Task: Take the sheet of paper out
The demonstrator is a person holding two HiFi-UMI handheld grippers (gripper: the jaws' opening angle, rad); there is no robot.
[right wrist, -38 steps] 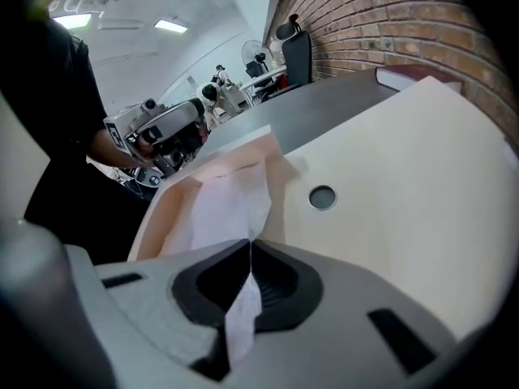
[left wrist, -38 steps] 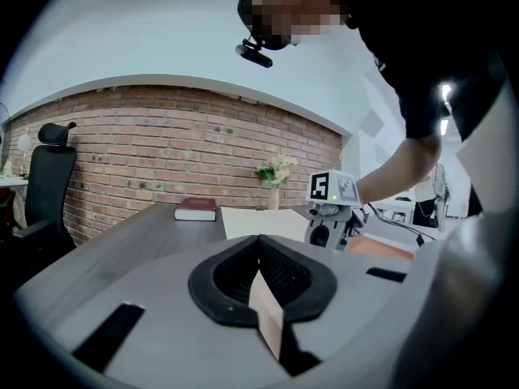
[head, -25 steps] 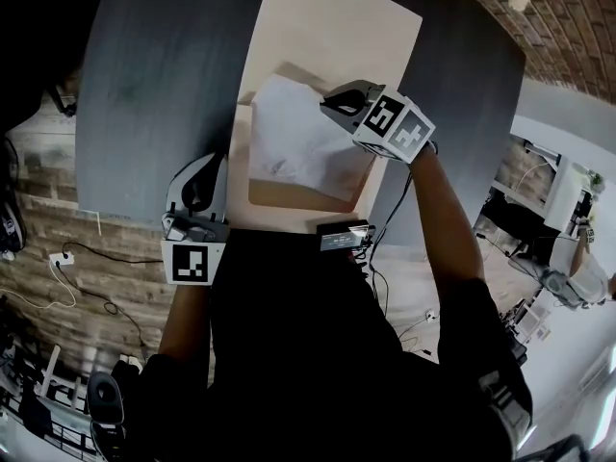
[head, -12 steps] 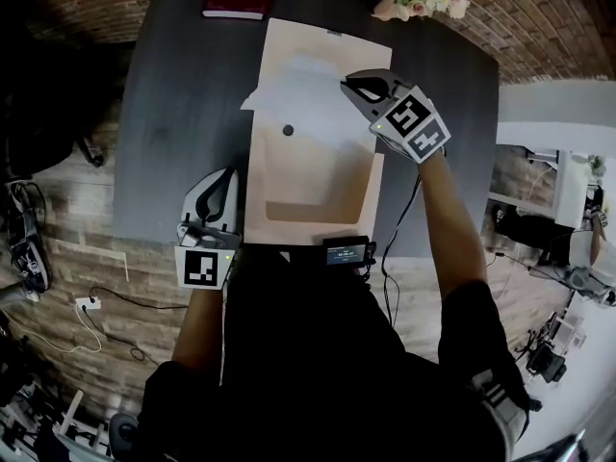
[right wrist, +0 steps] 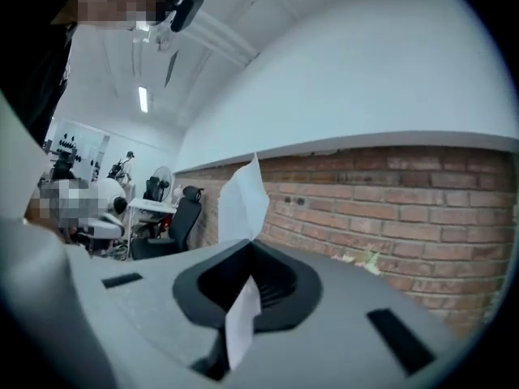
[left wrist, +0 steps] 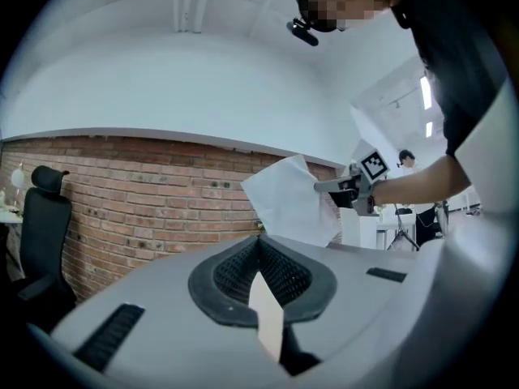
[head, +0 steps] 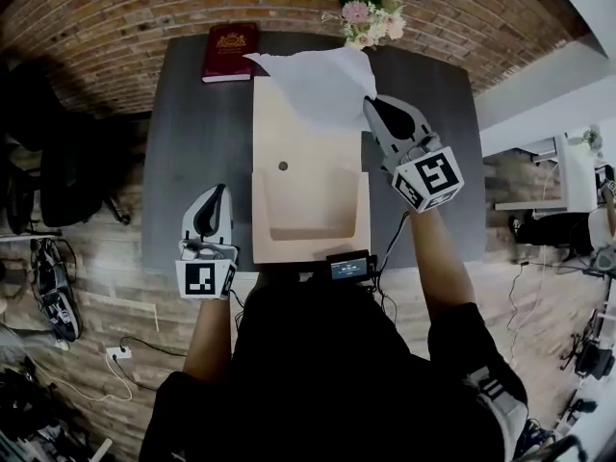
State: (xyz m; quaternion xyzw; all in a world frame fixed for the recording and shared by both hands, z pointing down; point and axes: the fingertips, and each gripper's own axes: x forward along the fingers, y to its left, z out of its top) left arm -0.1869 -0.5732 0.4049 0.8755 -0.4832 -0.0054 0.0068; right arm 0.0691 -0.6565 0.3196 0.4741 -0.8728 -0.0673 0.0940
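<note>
The white sheet of paper (head: 318, 85) hangs clear of the flat tan paper envelope (head: 308, 162), up over the far end of the dark grey table (head: 202, 142). The right gripper (head: 371, 104) is clamped on the sheet's right edge. The left gripper (head: 214, 198), raised just beside the envelope's left edge, has its jaws pressed together on a thin cream strip (left wrist: 266, 314) (what it belongs to I cannot tell). The removal itself looks done. What seems left is to set the sheet down somewhere.
</note>
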